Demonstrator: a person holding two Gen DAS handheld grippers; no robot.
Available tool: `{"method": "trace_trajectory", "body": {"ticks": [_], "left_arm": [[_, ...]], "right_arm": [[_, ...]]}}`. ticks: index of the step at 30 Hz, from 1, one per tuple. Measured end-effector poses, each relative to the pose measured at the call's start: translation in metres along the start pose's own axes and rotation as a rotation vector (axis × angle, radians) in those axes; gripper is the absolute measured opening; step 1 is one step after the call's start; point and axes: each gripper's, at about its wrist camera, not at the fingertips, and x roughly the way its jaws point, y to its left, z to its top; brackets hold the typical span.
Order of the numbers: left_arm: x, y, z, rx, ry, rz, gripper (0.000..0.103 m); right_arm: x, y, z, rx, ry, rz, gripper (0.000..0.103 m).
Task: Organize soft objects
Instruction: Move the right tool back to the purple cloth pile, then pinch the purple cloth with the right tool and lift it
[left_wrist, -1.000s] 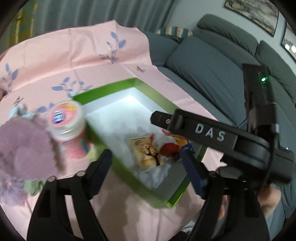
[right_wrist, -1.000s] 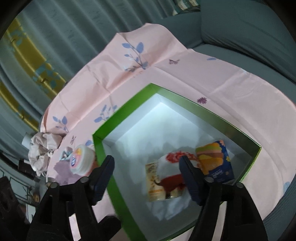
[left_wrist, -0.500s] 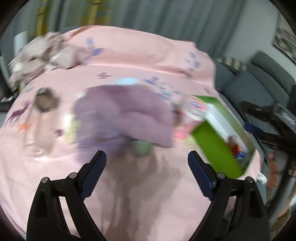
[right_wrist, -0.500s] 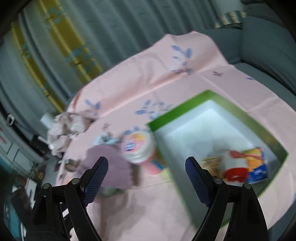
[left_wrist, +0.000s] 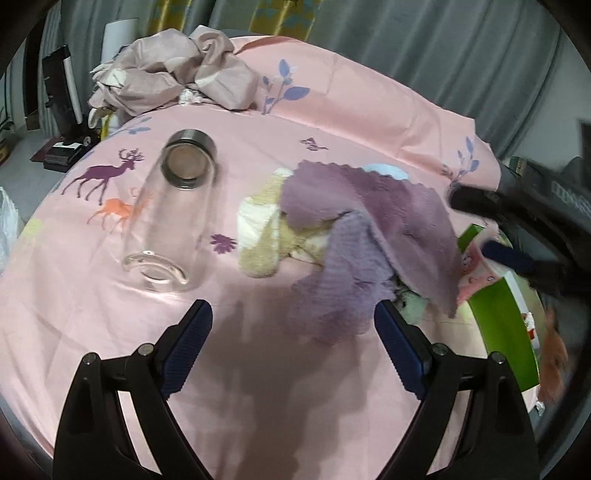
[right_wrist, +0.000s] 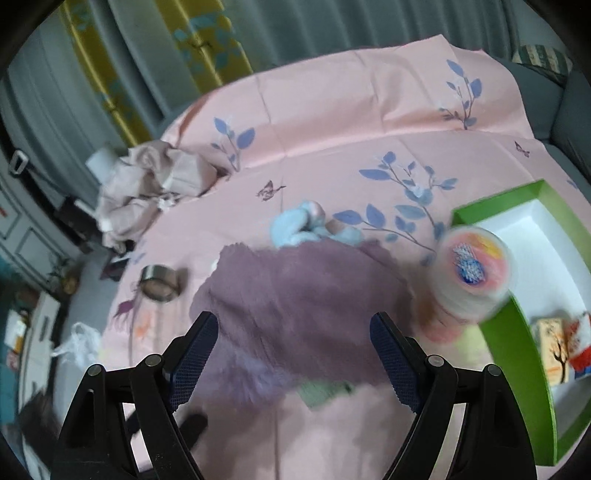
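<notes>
Left wrist view: both my hand-held grippers, left (left_wrist: 290, 334) and right (right_wrist: 291, 345), gape empty; snagging the purple cloth (left_wrist: 369, 229) could topple the tub (right_wrist: 474, 273) at the box's (right_wrist: 517, 332) edge

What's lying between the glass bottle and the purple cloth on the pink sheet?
In the left wrist view, a cream and tan plush lies between the glass bottle and the purple cloth, its right side tucked under the cloth.

The purple towel (left_wrist: 373, 221) looks like fuzzy waffle-weave cloth, matt. The bottle (left_wrist: 170, 218) is clear glossy glass with a brushed metal neck. The pink sheet (left_wrist: 258, 350) is smooth printed fabric, and the green box (right_wrist: 517, 339) is glossy card.
</notes>
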Motion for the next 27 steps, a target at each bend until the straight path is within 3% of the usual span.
{"method": "trace_trajectory", "body": {"ticks": [7,11,12,13,16,22,27], "left_arm": [[-0.003,0.02,0.003,-0.05,-0.006,0.007,0.088],[-0.003,0.02,0.004,-0.053,-0.008,0.01,0.088],[-0.003,0.021,0.005,-0.056,-0.007,0.005,0.088],[-0.003,0.022,0.005,-0.062,-0.006,0.0,0.088],[-0.004,0.025,0.007,-0.073,-0.008,-0.01,0.088],[-0.008,0.027,0.008,-0.084,-0.013,-0.028,0.089],[-0.011,0.027,0.007,-0.088,-0.008,-0.066,0.089]], "right_arm": [[0.059,0.017,0.016,-0.024,0.044,-0.186,0.064],[0.059,0.019,0.016,-0.075,-0.042,-0.301,0.042],[0.057,0.019,0.017,-0.078,-0.05,-0.3,0.038],[0.052,0.017,0.017,-0.076,-0.058,-0.291,0.026],[0.036,0.011,0.021,-0.065,-0.062,-0.225,0.007],[-0.028,0.001,0.02,-0.052,-0.155,-0.1,0.007],[-0.081,0.003,0.01,-0.119,-0.233,-0.095,0.007]]}}
